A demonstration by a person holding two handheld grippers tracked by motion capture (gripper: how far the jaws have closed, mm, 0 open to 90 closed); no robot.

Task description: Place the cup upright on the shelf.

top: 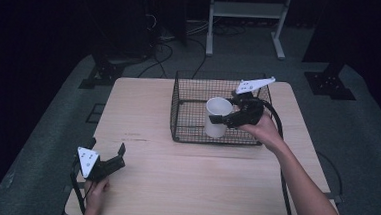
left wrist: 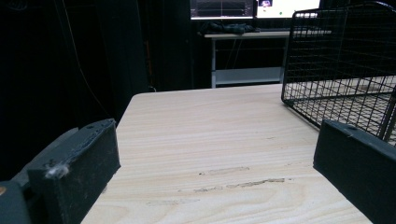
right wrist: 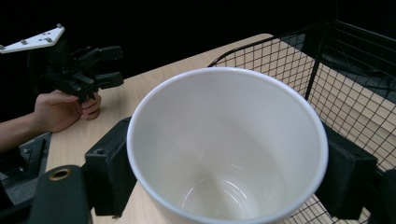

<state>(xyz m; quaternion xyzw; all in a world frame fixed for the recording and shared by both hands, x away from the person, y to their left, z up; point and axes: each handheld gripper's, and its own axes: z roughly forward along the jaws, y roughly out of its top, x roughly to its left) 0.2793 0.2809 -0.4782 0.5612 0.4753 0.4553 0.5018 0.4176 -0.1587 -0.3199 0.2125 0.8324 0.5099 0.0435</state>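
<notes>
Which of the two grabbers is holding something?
The right gripper: its black jaws clamp the white ceramic cup at the black wire basket. The left gripper is open, holding nothing.

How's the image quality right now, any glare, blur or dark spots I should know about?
High view: dim, surroundings nearly black, white ceramic cup bright. Left gripper view: near fingers soft, black wire basket sharp. Right gripper view: the cup's inside evenly lit, faint glare at bottom.

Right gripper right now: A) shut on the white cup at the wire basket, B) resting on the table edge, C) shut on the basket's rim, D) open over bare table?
A: the right gripper has a jaw on each side of the white cup, at the wire basket.
</notes>
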